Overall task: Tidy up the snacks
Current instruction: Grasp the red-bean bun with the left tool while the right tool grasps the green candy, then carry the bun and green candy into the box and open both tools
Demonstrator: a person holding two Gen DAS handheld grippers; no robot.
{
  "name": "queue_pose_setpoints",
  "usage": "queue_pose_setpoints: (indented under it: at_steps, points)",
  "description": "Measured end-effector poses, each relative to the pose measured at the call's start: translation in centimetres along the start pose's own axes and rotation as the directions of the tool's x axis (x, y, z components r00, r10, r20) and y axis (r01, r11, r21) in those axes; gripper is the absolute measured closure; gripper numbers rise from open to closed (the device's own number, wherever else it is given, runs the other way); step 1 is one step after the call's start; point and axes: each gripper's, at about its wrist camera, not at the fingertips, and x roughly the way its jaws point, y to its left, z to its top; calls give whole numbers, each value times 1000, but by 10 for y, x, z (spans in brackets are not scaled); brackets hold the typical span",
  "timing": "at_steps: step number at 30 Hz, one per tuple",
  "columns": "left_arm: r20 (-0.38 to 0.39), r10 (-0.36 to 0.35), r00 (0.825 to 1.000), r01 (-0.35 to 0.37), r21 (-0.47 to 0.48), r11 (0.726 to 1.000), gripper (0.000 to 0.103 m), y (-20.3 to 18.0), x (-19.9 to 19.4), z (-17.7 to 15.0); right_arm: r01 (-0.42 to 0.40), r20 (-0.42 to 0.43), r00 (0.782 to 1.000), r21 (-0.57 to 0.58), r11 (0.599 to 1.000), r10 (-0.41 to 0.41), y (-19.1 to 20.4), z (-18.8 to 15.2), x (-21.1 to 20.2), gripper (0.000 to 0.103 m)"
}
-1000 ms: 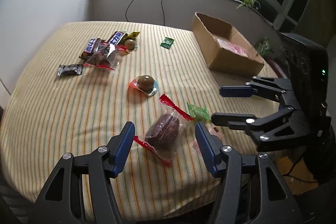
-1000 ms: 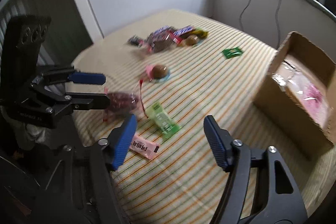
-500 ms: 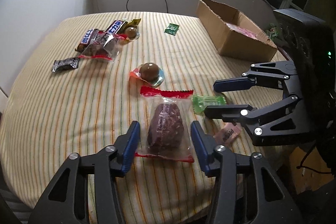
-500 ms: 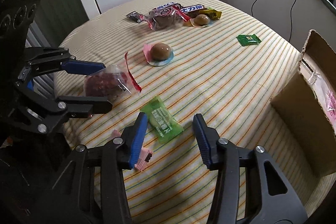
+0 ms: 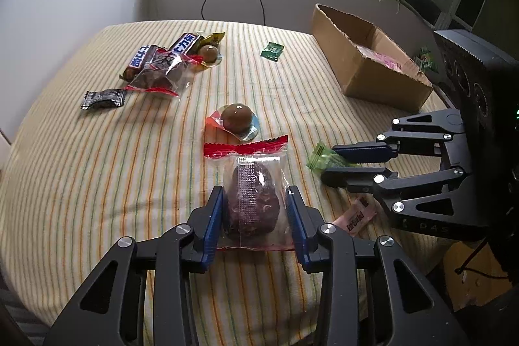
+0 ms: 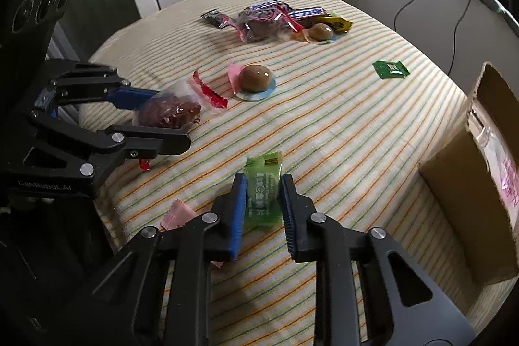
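My left gripper (image 5: pixel 254 206) is shut on a clear packet with a dark purple snack (image 5: pixel 253 200) and red ends, near the table's front edge; the packet also shows in the right wrist view (image 6: pixel 172 111). My right gripper (image 6: pixel 262 196) is shut on a light green candy packet (image 6: pixel 263 193), which shows in the left wrist view (image 5: pixel 321 158) between the right gripper's fingers. A pink packet (image 5: pixel 356 214) lies beside it. An open cardboard box (image 5: pixel 366 60) stands at the back right.
A wrapped brown egg (image 5: pixel 236 118) lies mid-table. A pile of chocolate bars and packets (image 5: pixel 162 60), a dark wrapper (image 5: pixel 103 99) and a small green sachet (image 5: pixel 271 51) lie farther back. The striped tablecloth (image 5: pixel 97 167) drops off at the front edge.
Both grippers moved down and forward and closed: the left one onto the purple snack packet, the right one onto the green candy packet.
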Motion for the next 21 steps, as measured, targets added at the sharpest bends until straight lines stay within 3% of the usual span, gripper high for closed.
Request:
queue_pose_setpoints:
  at_steps: [12,21]
  points:
    - [27,-27,999,27,-11,1000,67,-1,-7,10,-16,68,998,105,994,9,-13,-1,-17,82]
    - [64,-63,996,61,22,998,67,-18,-2,40,-4,132,991,159,987,-17,-29,-2,-43,82]
